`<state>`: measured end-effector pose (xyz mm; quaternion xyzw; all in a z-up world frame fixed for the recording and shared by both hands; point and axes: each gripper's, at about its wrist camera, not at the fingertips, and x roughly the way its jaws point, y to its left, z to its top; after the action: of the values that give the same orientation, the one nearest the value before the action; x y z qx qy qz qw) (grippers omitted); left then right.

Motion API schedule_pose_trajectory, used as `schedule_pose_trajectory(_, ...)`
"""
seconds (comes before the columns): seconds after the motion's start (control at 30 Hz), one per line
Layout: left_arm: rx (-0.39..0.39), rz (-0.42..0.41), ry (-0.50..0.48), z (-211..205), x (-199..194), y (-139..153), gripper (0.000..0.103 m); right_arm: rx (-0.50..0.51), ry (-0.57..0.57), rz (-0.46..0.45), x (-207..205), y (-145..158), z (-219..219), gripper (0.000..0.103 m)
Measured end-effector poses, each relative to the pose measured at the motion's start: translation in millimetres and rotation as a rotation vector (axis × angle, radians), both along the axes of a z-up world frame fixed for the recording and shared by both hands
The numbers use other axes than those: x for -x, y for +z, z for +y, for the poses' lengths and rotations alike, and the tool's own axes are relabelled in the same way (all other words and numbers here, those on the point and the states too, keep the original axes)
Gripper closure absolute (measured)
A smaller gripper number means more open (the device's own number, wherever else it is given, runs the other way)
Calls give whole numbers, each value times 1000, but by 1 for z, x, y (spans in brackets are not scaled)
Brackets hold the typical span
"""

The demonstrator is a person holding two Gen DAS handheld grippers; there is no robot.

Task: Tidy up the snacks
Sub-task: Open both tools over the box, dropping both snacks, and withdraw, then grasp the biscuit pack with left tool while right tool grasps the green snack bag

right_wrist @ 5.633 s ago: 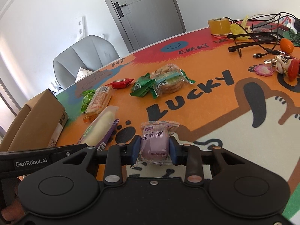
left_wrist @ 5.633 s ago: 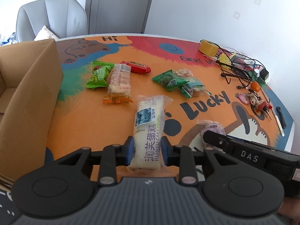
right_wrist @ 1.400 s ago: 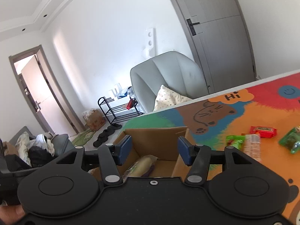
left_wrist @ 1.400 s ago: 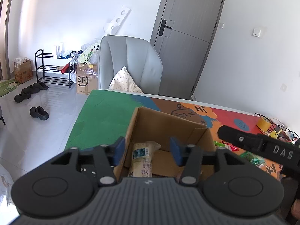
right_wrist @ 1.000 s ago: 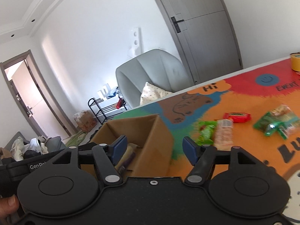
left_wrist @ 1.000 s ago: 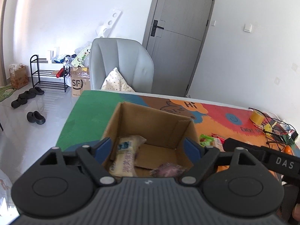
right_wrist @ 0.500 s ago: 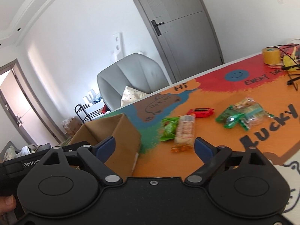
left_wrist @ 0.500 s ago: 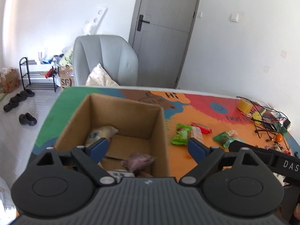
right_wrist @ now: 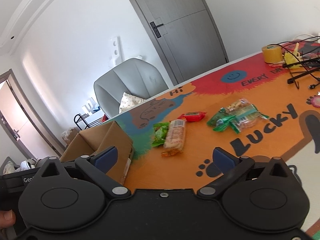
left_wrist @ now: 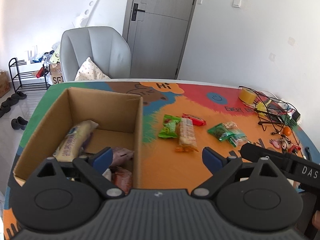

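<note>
Left wrist view: our left tongs (left_wrist: 158,157) are still spreading, nothing between them; right tongs (right_wrist: 164,158) likewise. Cardboard box (left_wrist: 138,130) sits at the worktop's (left_wrist: 180,172) left end; the long cake pack (left_wrist: 75,140) and purple pack (left_wrist: 122,154) now lie inside, released since earlier. Box's near contents are partly hidden behind the tongs. Loose snacks (left_wrist: 187,136) remain mid-worktop, right of the box.

One box (left_wrist: 138,124), eight snack packets (left_wrist: 187,135)
</note>
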<state>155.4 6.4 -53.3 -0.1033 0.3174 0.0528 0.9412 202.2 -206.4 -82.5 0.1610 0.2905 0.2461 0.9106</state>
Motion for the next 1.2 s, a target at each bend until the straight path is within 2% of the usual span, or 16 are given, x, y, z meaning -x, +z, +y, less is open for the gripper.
schedule_pose_trajectory(0.67,-21,-30,-88,-54,-31,-14,8,-32,-99,61,-22,-32,-58,1)
schedule_pose_trajectory(0.73,-29,-32,-93,-58,-36,-17,10,-37,-104,61,-26,-35,-61,3)
schedule_pose_trajectory(0.8,-32,-30,-98,-61,-41,-21,11,-40,-104,67,-31,-39,-63,12)
schedule_pose_trajectory(0.87,-35,-32,-104,-64,-47,-25,14,-48,-104,75,-37,-43,-65,18)
schedule_pose_trajectory(0.97,-36,-24,-108,-66,-56,-30,25,-56,-100,83,-45,-48,-67,27)
schedule_pose_trajectory(1.03,-26,-15,-106,-66,-62,-34,33,-60,-96,88,-50,-50,-67,28)
schedule_pose_trajectory(1.2,-13,1,-96,-64,-80,-43,41,-66,-81,96,-65,-54,-65,34)
